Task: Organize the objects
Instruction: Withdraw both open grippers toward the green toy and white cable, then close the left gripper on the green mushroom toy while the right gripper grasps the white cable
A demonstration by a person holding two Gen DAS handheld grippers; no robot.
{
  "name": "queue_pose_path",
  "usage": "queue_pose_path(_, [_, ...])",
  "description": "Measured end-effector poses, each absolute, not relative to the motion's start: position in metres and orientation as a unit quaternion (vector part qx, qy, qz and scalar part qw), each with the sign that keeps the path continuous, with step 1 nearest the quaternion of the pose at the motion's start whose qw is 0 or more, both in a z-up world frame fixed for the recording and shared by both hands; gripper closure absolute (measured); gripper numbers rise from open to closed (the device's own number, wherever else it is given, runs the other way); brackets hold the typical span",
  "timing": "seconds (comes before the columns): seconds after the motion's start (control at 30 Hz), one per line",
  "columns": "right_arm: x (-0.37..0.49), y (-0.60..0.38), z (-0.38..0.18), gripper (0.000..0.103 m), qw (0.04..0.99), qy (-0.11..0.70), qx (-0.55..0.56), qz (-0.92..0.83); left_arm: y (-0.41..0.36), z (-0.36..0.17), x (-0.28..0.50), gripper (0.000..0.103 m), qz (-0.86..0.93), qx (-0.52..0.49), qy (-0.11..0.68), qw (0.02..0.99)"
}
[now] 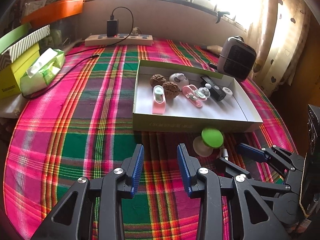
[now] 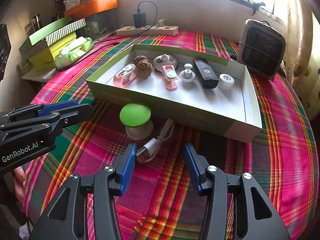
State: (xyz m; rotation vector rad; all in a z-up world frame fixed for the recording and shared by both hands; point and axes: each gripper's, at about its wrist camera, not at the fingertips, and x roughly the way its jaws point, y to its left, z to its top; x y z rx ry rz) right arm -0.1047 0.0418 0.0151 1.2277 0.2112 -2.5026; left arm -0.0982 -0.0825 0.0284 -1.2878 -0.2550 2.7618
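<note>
Right gripper: nearest the lens in the right wrist view, tilted down at the counter; its fingers stand apart with nothing clamped, and the metal plug of the white USB cable lies just beside the left finger's tip, partly inside the gap.
Left gripper: low over bare plaid cloth, fingers apart and empty; in the right wrist view it shows as a dark shape at the left edge, well clear of the cable.
White USB cable: on the cloth in front of the box, its cord running back under the box's near wall.
Green-topped knob: a cream-based, mushroom-shaped piece standing just beyond the cable plug, near the box wall but outside it.
Shallow cardboard box: open, white inside, already holding two walnuts, two pink clips, a round white holder, a small white knobbed piece, a black remote and a white cap.
Far items: a small fan heater, a power strip with charger, a tissue pack and stacked boxes, none likely part of the sorting.
Step in hand: judged as the approach to the cable, one of two loose things left outside the box.
Next move calls for: shifting the right gripper slightly left so the plug sits centred between the fingers, then closing on the plug body, not the limp cord, and lifting over the near wall.
</note>
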Motion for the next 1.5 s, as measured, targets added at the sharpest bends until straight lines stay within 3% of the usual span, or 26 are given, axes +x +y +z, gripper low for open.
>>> queue_pose_path(0.93, [-0.114,0.054,0.012,0.054,0.151,0.071,0.428,-0.888,-0.066,0.027,-0.104,0.070,0.896,-0.431,-0.085,0.067])
queue_pose_path(1.37, [-0.111,0.057,0.013,0.087,0.174,0.067,0.424,-0.886,-0.052,0.028,-0.108,0.066,0.892,-0.434,-0.083,0.094])
queue_pose_path(1.5, [-0.110,0.058,0.014,0.088,0.175,0.068,0.423,-0.886,-0.049,0.029,-0.109,0.065,0.892,-0.434,-0.081,0.096])
